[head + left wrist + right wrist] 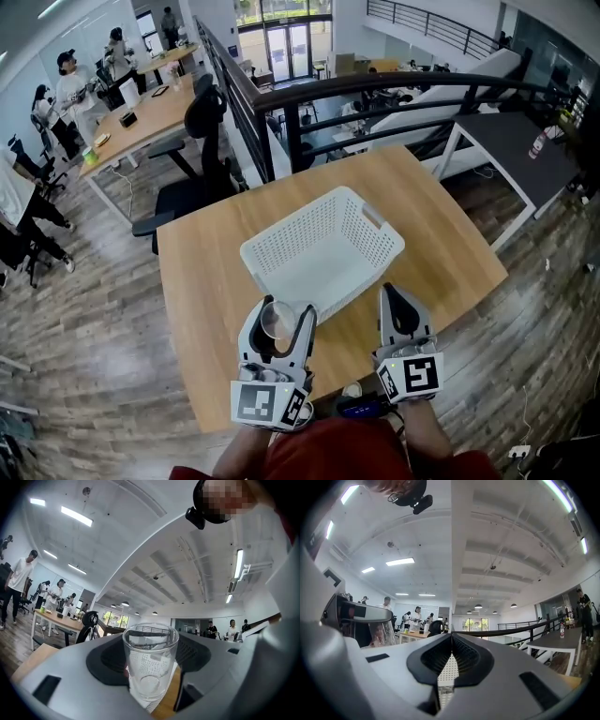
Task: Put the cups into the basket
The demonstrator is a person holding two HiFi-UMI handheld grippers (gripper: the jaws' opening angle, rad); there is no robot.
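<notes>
In the head view a white perforated basket point(323, 248) sits in the middle of the wooden table point(202, 309), and nothing shows inside it. My left gripper point(279, 315) is at the table's near edge, just in front of the basket's near corner, shut on a clear glass cup point(275, 322). In the left gripper view the cup point(150, 663) stands upright between the jaws, with the basket's white mesh showing through it. My right gripper point(391, 293), to the right and beside the basket's near side, is shut and empty. In the right gripper view its tips point(451, 639) meet, with the basket point(446, 674) behind them.
A black railing point(309, 94) runs behind the table's far edge. Black office chairs point(192, 178) stand at the back left. A dark table point(516, 141) is at the right. Several people stand by a long desk point(141, 117) far left.
</notes>
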